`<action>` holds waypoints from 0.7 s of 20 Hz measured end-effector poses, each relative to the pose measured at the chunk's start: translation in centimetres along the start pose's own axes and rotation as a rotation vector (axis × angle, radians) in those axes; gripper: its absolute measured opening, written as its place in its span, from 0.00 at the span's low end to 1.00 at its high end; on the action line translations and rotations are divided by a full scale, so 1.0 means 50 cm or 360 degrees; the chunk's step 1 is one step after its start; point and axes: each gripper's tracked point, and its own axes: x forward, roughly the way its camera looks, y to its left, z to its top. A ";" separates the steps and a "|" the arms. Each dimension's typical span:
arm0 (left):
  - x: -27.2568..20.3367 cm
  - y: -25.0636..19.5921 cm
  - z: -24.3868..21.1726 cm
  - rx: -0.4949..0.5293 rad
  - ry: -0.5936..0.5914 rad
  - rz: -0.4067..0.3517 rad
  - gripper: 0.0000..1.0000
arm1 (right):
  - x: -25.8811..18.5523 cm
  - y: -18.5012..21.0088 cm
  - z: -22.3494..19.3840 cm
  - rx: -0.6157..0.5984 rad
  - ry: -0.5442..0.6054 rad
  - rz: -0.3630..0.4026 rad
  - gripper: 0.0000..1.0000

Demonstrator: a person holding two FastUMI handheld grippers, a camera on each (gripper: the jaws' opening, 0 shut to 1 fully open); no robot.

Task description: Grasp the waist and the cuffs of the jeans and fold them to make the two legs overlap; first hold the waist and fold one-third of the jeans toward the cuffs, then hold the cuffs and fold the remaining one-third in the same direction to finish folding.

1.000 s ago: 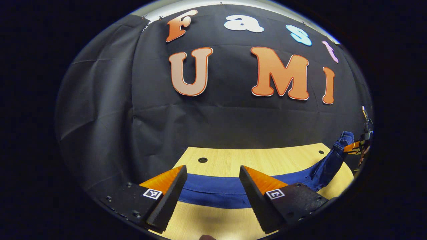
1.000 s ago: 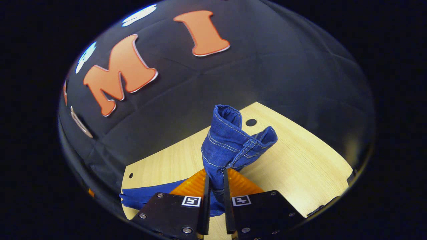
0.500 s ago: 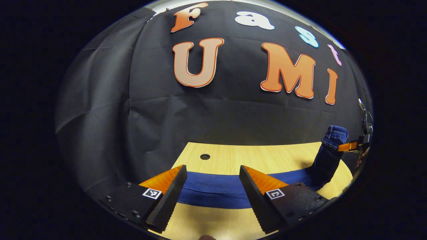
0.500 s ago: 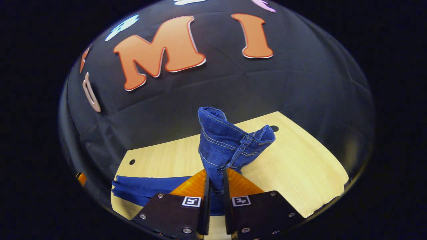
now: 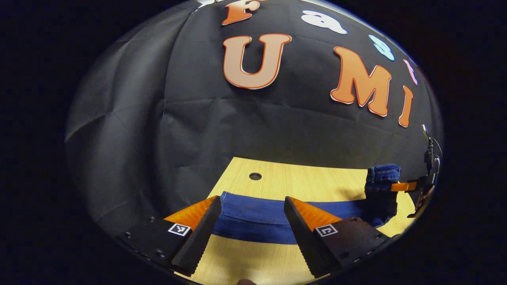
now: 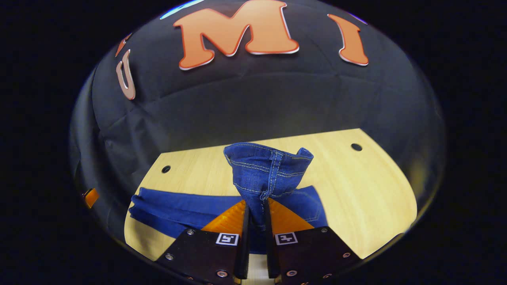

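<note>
Denim jeans (image 6: 222, 206), deep blue with pale contrast stitching, lie stretched flat along the pale wood-grain surface (image 6: 364, 190). Right tool (image 6: 255, 221) is clamped tight on the bunched waist (image 6: 269, 170), which stands up in a crumpled cone. Left tool (image 5: 249, 225) hovers spread wide over the flat cuffs (image 5: 253, 209), gripping nothing.

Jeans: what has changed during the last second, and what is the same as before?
The right tool, shut on the waist, has lowered that bunched end toward the table, where more denim now lies flat. The left tool stayed open, its fingers either side of the jeans, holding nothing.
</note>
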 end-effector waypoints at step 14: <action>0.108 0.045 -0.218 -0.0656 0.0531 -0.0036 0.98 | -0.046 0.020 0.031 -0.0145 -0.0184 -0.0041 0.82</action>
